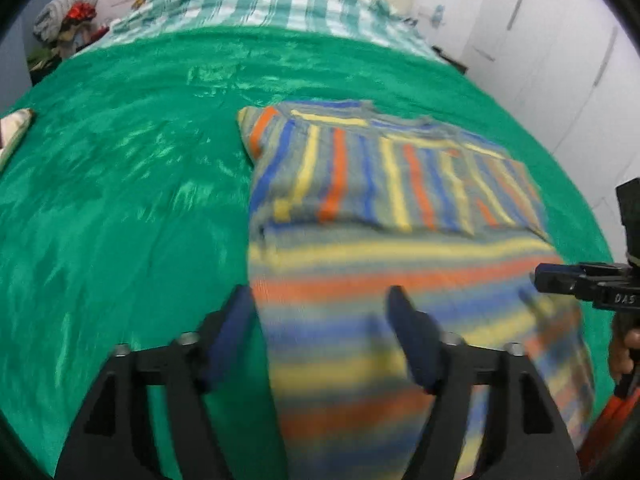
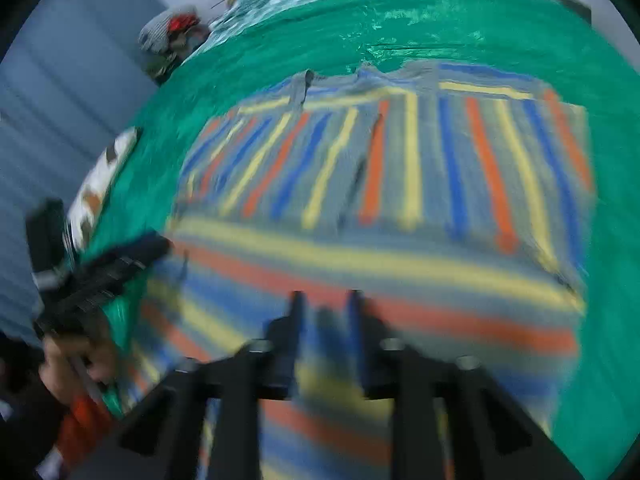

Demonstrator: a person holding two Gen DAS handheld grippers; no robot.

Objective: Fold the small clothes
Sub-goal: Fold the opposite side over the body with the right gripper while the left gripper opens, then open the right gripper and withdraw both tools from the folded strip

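A striped shirt [image 1: 392,216] lies on the green blanket [image 1: 120,200] of the bed, its top part folded down over the body. The left claw [image 1: 320,332] hangs over the shirt's left edge, spread wide, gripping nothing. The right claw [image 2: 324,320] hovers above the shirt, parted and empty.

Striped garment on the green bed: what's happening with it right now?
A person with a tool in each hand is folding a striped garment on a green blanket. Its far part is already folded over. The left tool hangs open above the near left edge; the right tool, jaws apart, hovers over the near part. Neither grips cloth.
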